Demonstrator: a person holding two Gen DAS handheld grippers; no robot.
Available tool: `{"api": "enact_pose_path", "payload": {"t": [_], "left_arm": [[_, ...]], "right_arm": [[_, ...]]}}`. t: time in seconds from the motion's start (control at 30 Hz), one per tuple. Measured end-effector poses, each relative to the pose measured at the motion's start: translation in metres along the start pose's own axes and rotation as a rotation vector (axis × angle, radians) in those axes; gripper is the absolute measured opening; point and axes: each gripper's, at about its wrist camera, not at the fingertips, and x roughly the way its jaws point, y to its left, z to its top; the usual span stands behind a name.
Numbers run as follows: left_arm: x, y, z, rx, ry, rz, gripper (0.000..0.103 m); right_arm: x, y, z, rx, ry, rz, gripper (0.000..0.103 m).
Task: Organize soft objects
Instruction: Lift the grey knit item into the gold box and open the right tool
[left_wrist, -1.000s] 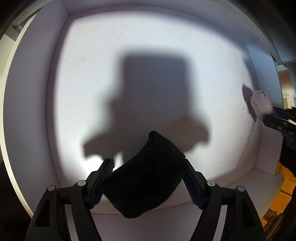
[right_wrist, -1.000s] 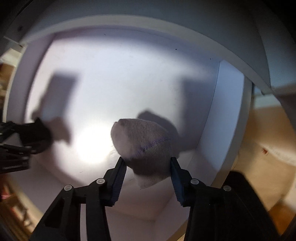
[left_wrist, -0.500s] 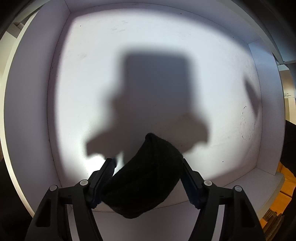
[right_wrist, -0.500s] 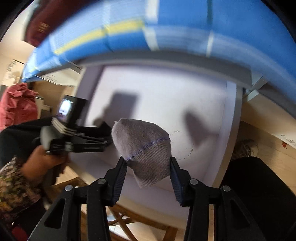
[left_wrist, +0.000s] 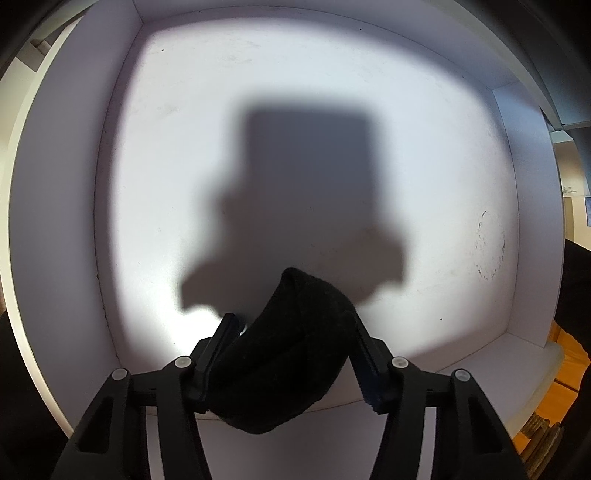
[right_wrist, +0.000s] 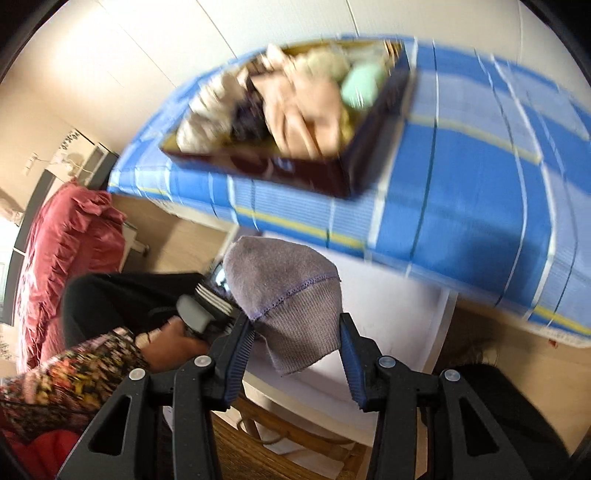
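The left wrist camera looks steeply down, close into a white open-topped box (left_wrist: 122, 184). The right wrist camera sits higher and farther back, facing a blue checked bedspread (right_wrist: 461, 177) and that box's near edge, the only part both views share.

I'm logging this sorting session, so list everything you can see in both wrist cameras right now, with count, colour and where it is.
black sock: one, black, between the left gripper's fingers, above the box floor
white box: one, white, around and below the left gripper
grey sock: one, grey with purple stitching, clamped in the right gripper
tray: one, dark red, on the blue cloth, piled with blurred soft items
blue cloth: one, blue checked with white and yellow lines, over a raised surface
red fabric: one heap, red, far left
left gripper: black, jaws just been closing on the black sock
right gripper: black with blue pads
hand: one, patterned sleeve, holding the other tool
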Motion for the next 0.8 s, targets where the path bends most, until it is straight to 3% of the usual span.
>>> {"api": "enact_pose_path", "payload": {"t": [0.17, 0.37, 0.6, 0.8], "left_arm": [[0.0, 0.003, -0.001, 0.004, -0.001, 0.001, 0.059], [-0.006, -0.001, -0.006, 0.018, 0.0, 0.011, 0.059], [-0.008, -0.002, -0.007, 0.023, 0.001, 0.015, 0.059], [-0.004, -0.003, -0.008, 0.021, 0.004, 0.013, 0.059]], "right_arm": [[-0.037, 0.009, 0.035, -0.027, -0.079, 0.003, 0.046], [-0.053, 0.01, 0.097, -0.034, -0.163, -0.093, 0.046], [-0.015, 0.002, 0.17, 0.082, -0.184, -0.14, 0.046], [0.022, -0.01, 0.2, 0.201, -0.174, -0.12, 0.046]]}}
